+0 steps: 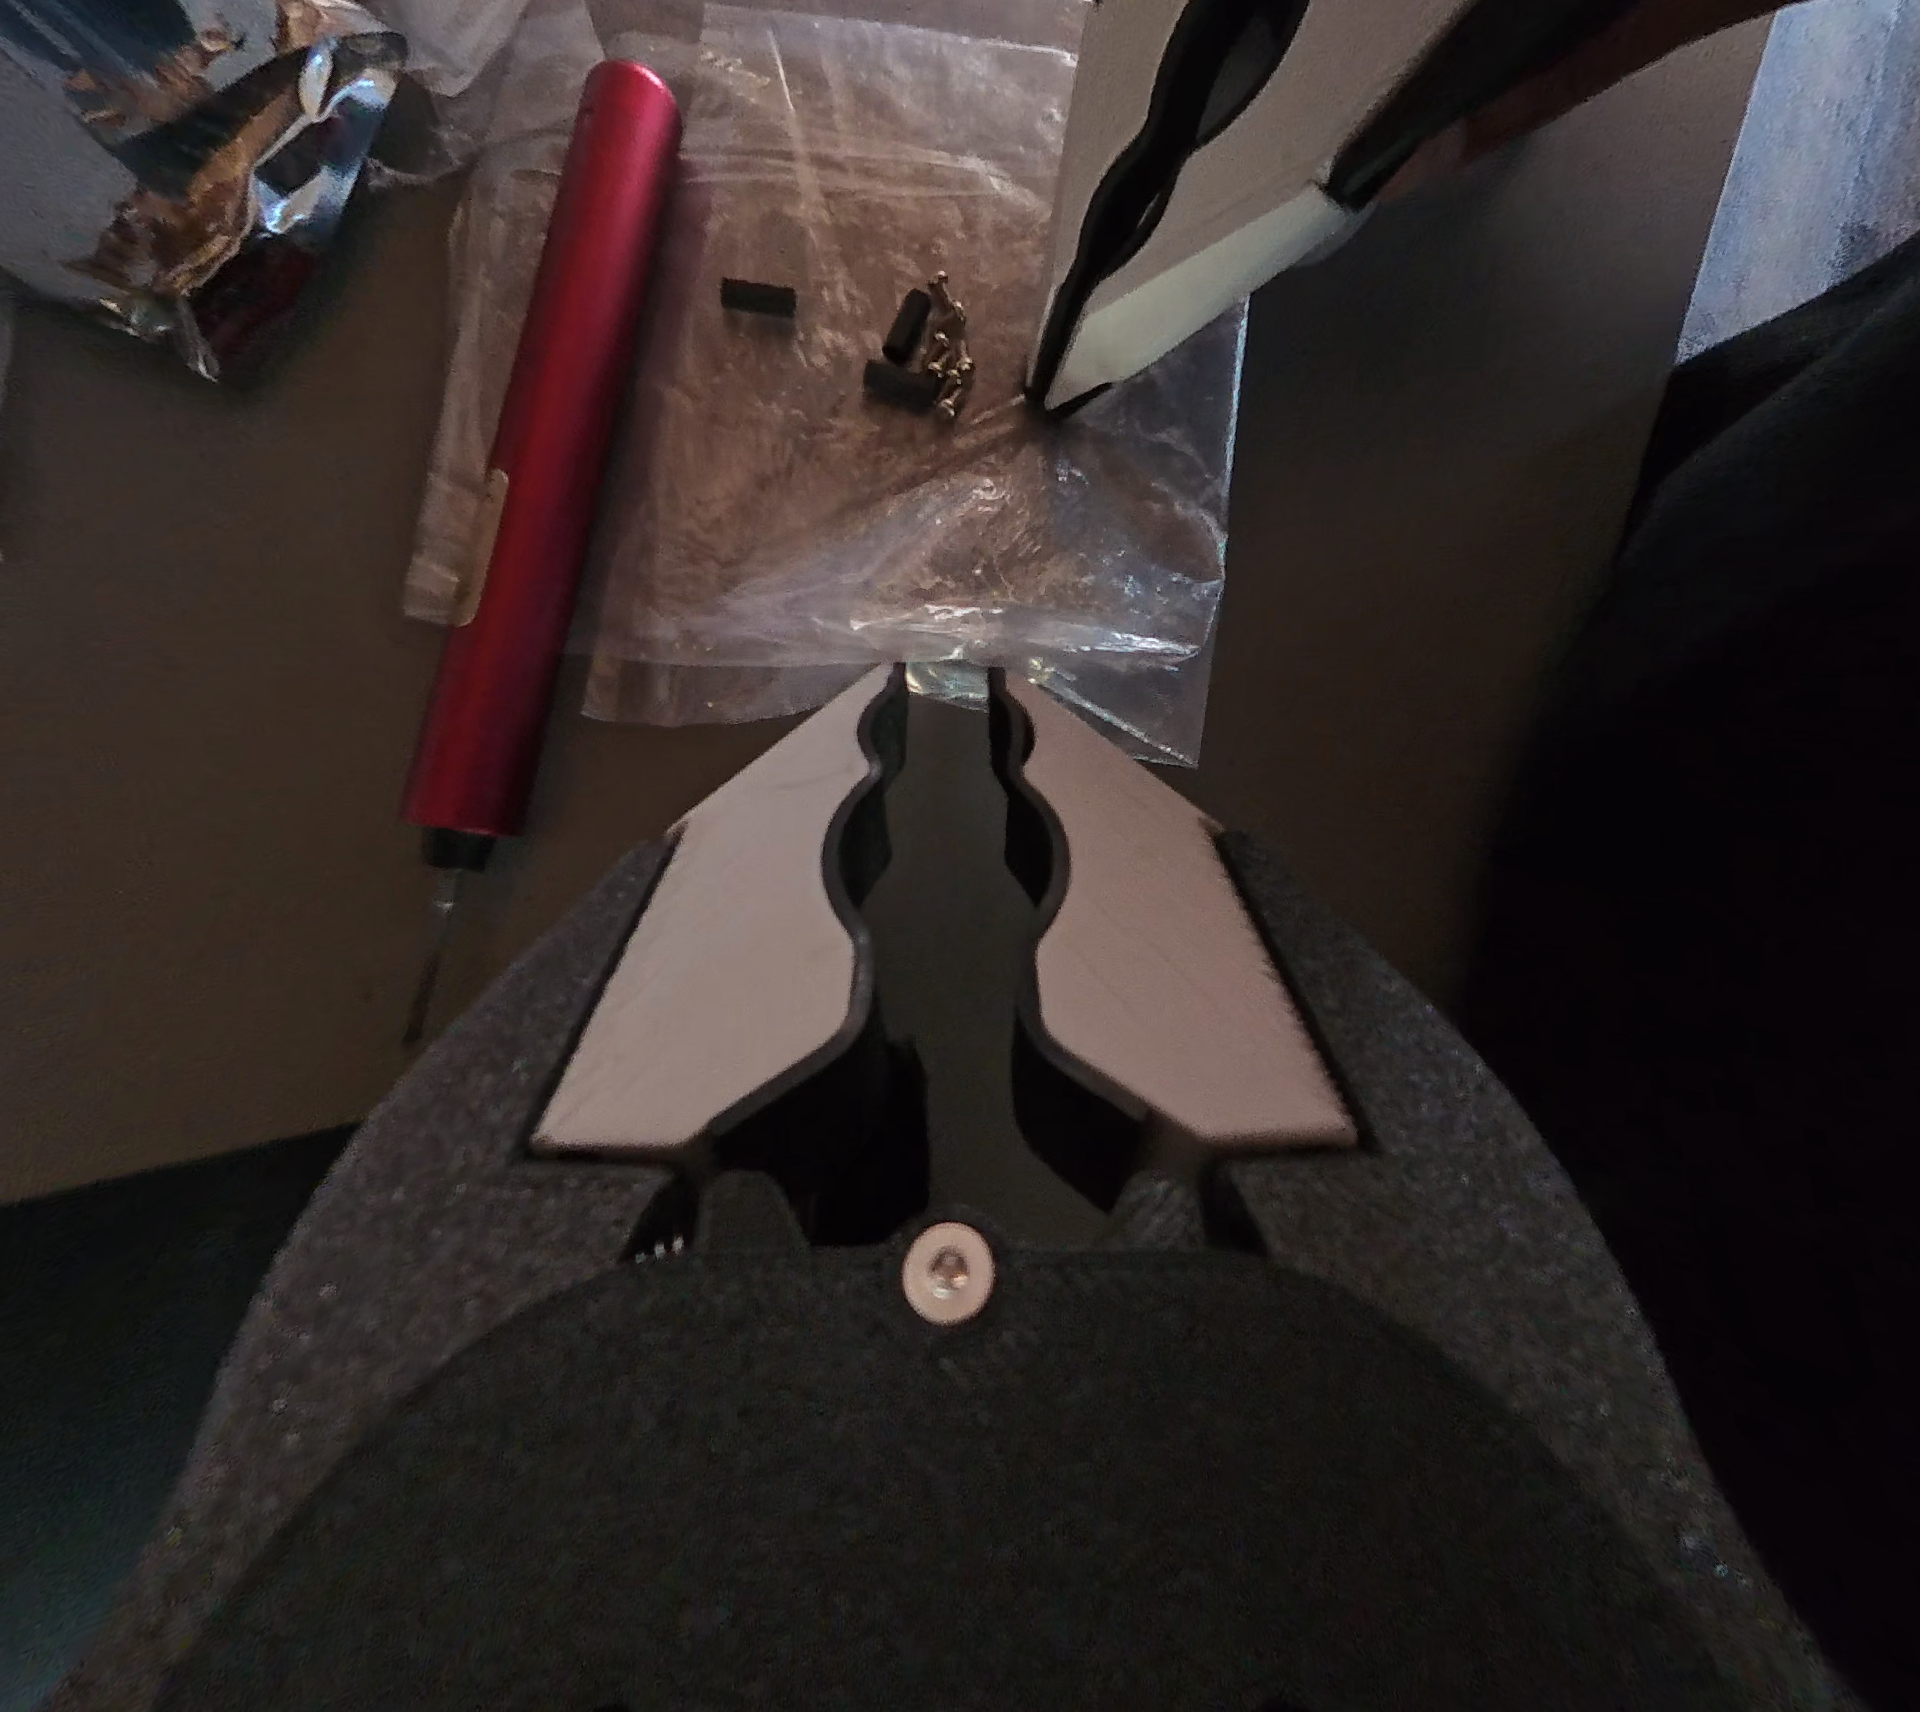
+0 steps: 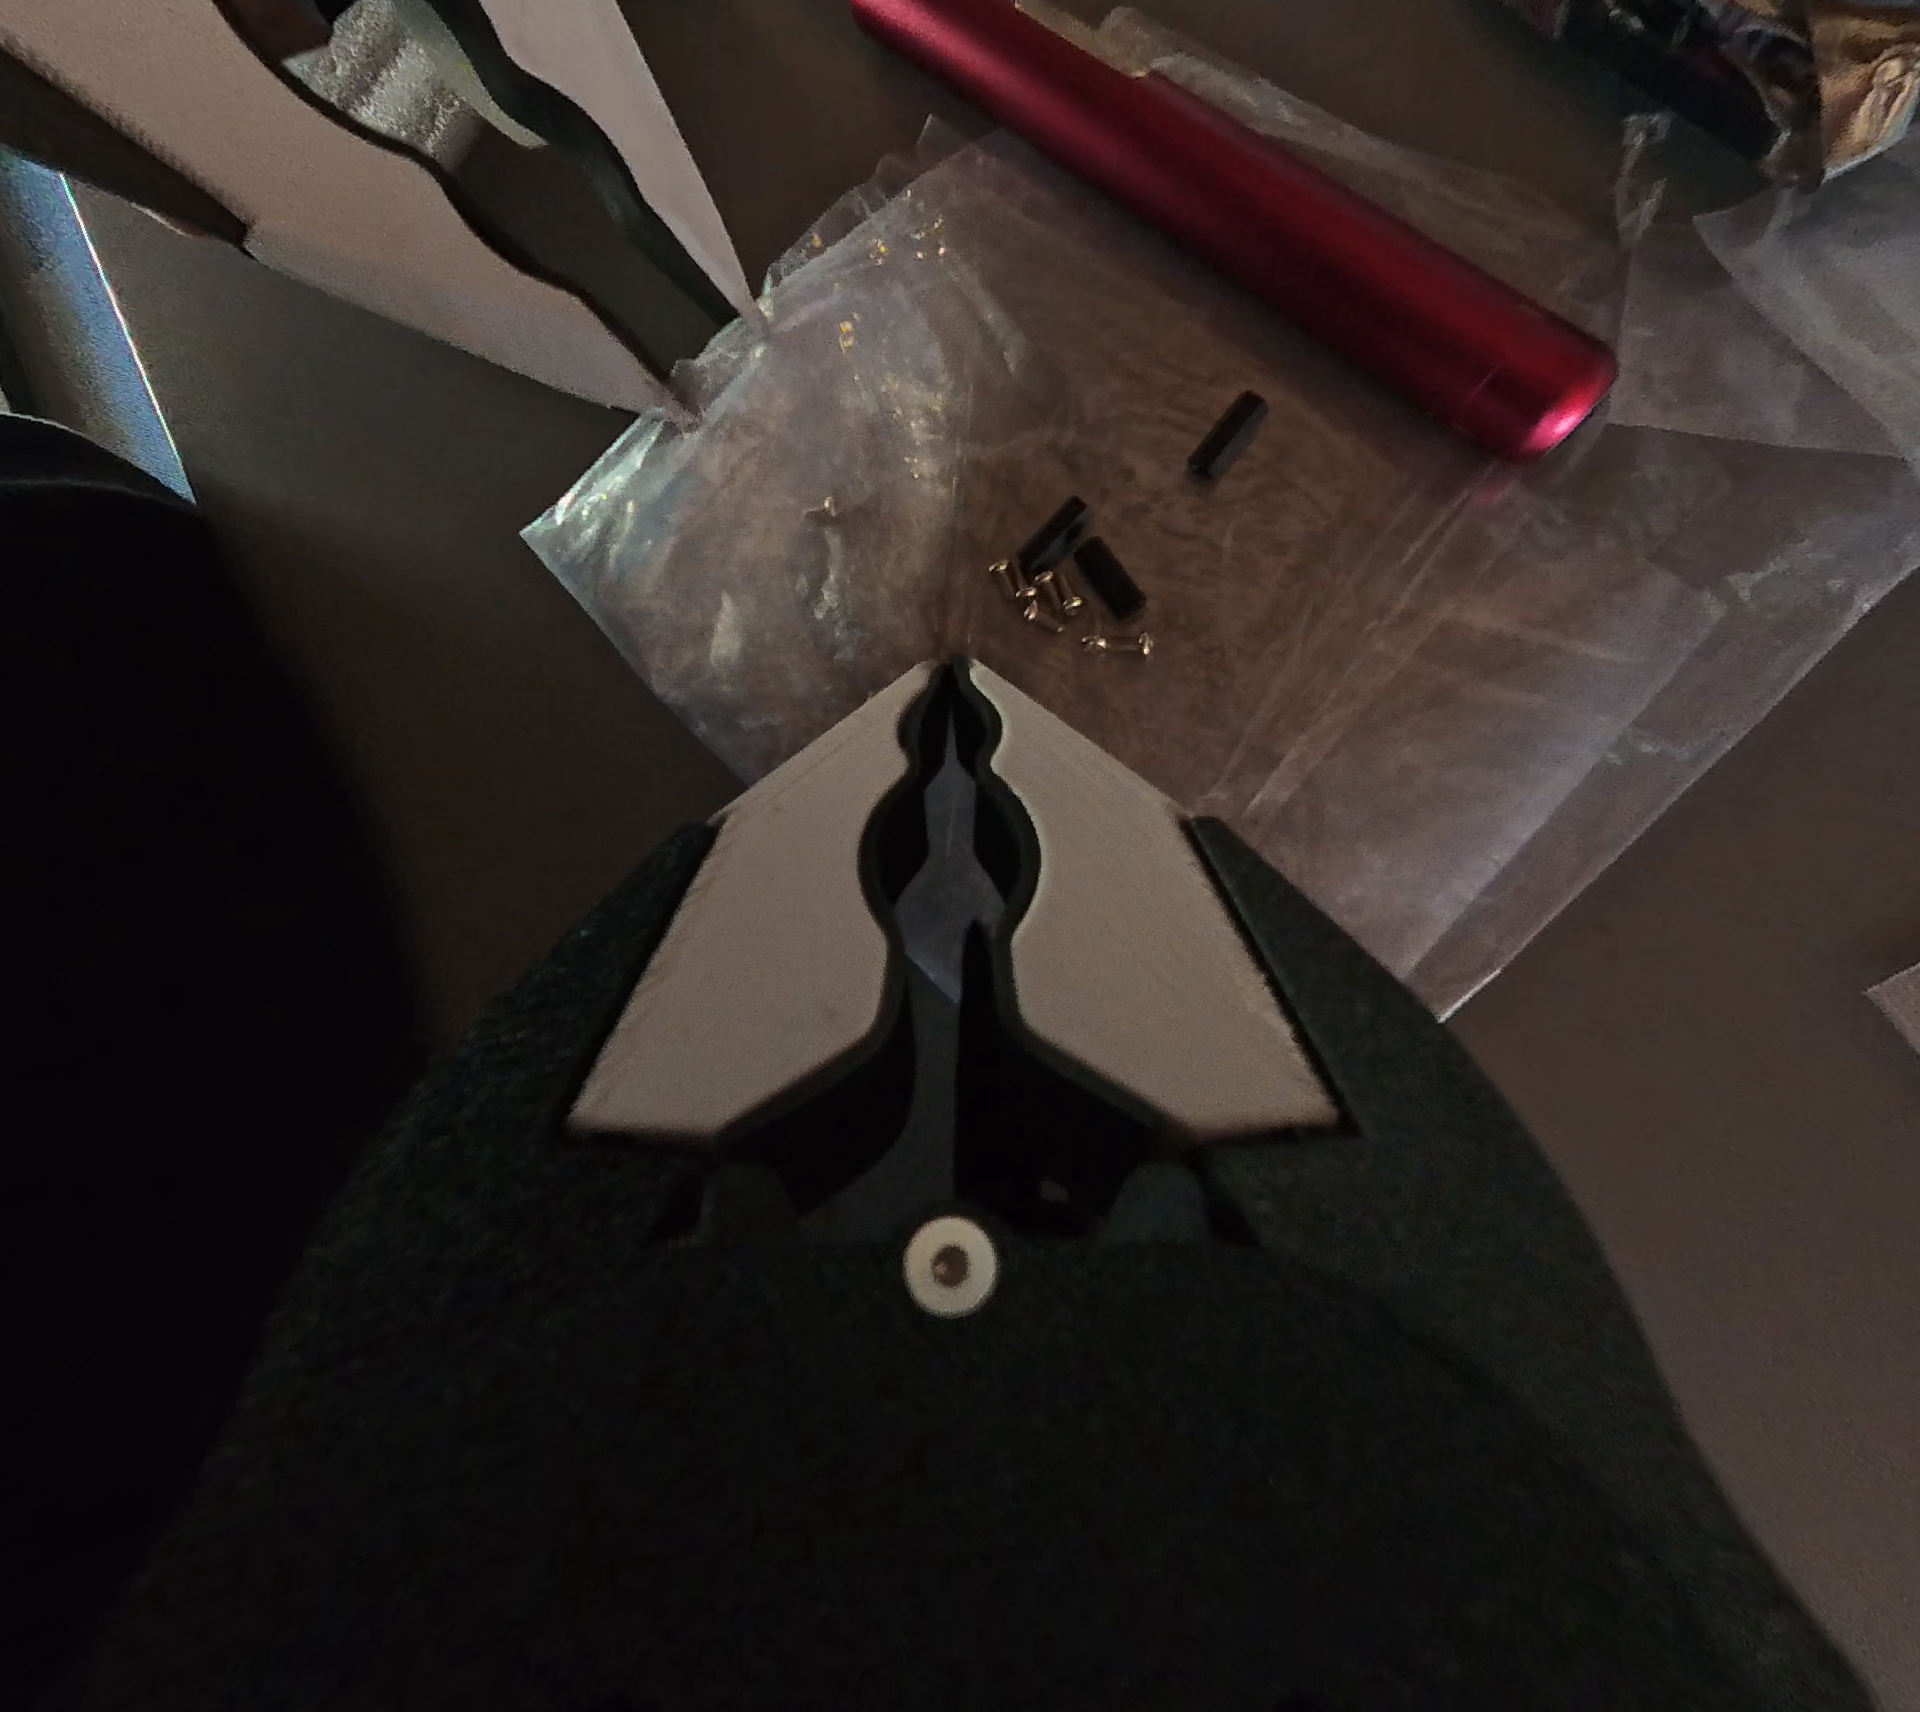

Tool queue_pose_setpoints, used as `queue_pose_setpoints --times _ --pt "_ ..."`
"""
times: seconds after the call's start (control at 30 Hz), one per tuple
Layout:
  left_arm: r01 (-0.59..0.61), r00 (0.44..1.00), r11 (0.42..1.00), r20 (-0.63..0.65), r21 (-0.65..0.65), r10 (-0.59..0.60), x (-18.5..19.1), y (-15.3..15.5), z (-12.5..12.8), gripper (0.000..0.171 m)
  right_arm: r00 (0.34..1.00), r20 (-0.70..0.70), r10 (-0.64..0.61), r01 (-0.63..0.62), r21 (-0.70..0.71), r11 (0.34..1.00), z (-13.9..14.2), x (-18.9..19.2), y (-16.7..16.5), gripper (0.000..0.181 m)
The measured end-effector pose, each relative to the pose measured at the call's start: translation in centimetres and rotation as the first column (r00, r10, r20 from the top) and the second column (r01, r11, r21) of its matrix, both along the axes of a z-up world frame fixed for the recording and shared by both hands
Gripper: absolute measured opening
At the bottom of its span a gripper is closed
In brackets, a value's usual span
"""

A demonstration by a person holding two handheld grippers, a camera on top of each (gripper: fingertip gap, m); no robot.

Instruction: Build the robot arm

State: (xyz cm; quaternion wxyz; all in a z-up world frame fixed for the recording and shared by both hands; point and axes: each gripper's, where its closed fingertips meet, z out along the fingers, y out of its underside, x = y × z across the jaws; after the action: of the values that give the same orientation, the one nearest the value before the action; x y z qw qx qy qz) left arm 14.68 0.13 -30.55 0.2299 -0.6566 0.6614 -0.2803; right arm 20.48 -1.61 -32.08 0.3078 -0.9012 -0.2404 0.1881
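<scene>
left gripper (image 1: 943, 675): jaws narrowed on the near edge of the clear plastic bag (image 1: 904, 457), which is pinched between the tips and seen bunched there.
right gripper (image 2: 954, 670): jaws clenched on the bag's other edge; film is seen between the fingers, tips down near the desk (image 1: 208, 727).
bag: spread flat on the brown desk, held at two points, partly over other clear bags.
contents: small brass screws (image 2: 1060, 608) and three black spacers (image 2: 1107, 576) are clustered inside, just beside the right tips.
red screwdriver (image 1: 551, 457): laid along the bag's side, touching the plastic.
foil pouch (image 1: 187, 135): crumpled, well apart.
risk: thin film could slip or tear under opposed pulls; screws could be scattered if the bag is tipped.
</scene>
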Motion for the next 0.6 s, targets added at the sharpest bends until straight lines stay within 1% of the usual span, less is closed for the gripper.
queue_pose_setpoints --times 0.1,0.2,0.23,0.27,0.37,0.47,0.5,0.6 --pt "0.02 0.999 0.999 0.025 -0.03 -0.019 0.1 -0.4 0.4 0.015 1.0 -0.012 -0.002 0.002 -0.003 1.0 0.0 0.0 0.0 0.0" --pt "0.051 0.994 0.988 0.1 -0.149 -0.036 0.5 -1.7 1.0 0.012 1.0 -0.015 0.001 -0.001 -0.006 1.0 0.0 0.0 0.0 0.0" --pt "0.045 0.992 0.985 0.123 -0.169 -0.024 0.7 -1.8 1.2 0.011 1.0 -0.014 0.003 -0.003 -0.007 1.0 0.0 0.0 0.0 0.0" --pt "0.037 0.993 0.984 0.117 -0.172 -0.017 0.7 -1.6 0.9 0.011 1.0 -0.013 0.005 -0.005 -0.006 1.0 0.0 0.0 0.0 0.0" --pt "0.012 1.0 0.995 0.021 -0.095 -0.01 0.7 -0.5 -1.0 0.019 1.0 -0.024 0.009 -0.009 -0.006 1.0 0.0 0.0 0.0 0.0" --pt "0.04 0.999 0.997 -0.002 -0.07 -0.04 1.1 -0.6 -1.1 0.017 1.0 -0.029 0.012 -0.013 -0.009 1.0 0.0 0.0 0.0 0.0" --pt "0.055 0.998 0.997 0.0 -0.062 -0.055 1.2 -0.8 -1.1 0.017 1.0 -0.029 0.013 -0.013 -0.009 1.0 0.0 0.0 0.0 0.0" --pt "0.087 0.993 0.994 0.09 -0.061 -0.081 2.4 -1.5 -0.2 0.014 0.999 -0.034 0.009 -0.01 -0.007 1.0 0.0 0.0 0.0 0.0"
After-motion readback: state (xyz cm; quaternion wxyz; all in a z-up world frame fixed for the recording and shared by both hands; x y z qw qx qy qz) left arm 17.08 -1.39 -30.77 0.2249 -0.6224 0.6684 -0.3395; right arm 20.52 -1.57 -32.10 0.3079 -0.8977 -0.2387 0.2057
